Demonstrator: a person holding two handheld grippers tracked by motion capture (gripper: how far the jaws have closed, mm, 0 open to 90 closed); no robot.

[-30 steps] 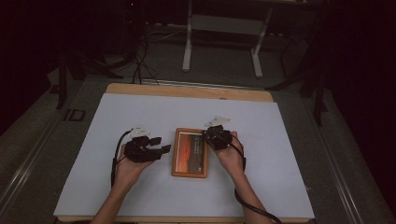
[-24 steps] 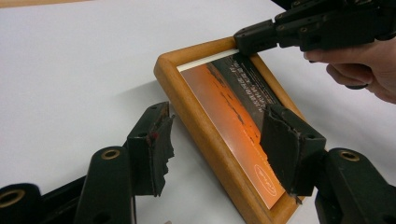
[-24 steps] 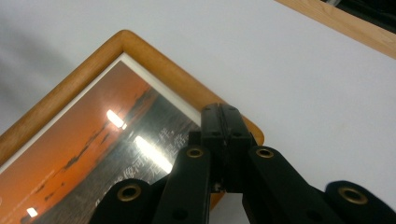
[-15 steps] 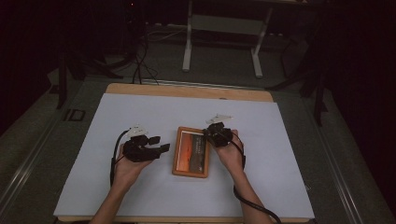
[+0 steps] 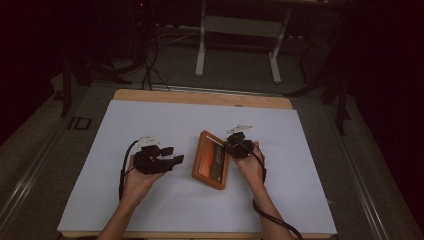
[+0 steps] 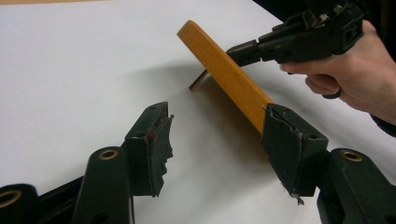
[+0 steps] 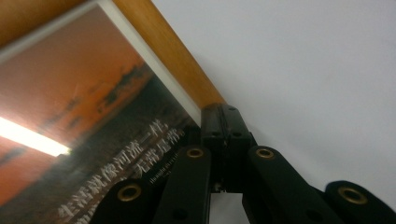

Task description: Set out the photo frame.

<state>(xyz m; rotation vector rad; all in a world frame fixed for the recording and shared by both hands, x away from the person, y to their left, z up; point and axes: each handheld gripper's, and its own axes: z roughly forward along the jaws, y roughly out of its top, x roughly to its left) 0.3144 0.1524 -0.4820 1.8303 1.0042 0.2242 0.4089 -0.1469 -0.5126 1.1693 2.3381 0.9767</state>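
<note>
A picture frame (image 5: 210, 162) with a wooden rim and an orange sunset print is near the middle of the white sheet. My right gripper (image 5: 231, 147) is shut on its right rim; the right gripper view shows both jaws clamped together on the wood (image 7: 223, 114). In the left gripper view the frame (image 6: 224, 70) stands tilted, its gripped edge raised, with a back stand under it, and the right gripper (image 6: 233, 49) bites its top edge. My left gripper (image 5: 174, 155) rests to the left of the frame, open, with nothing between its jaws (image 6: 217, 116).
The white sheet (image 5: 150, 120) covers a wooden table whose back edge (image 5: 200, 96) shows beyond it. Dark floor, cables and a metal stand (image 5: 237, 45) lie behind the table. Each gripper trails a black cable toward the person.
The frame has turned on the sheet and now sits skewed, held by the right gripper, which has moved a little. The left gripper has stayed where it was.
</note>
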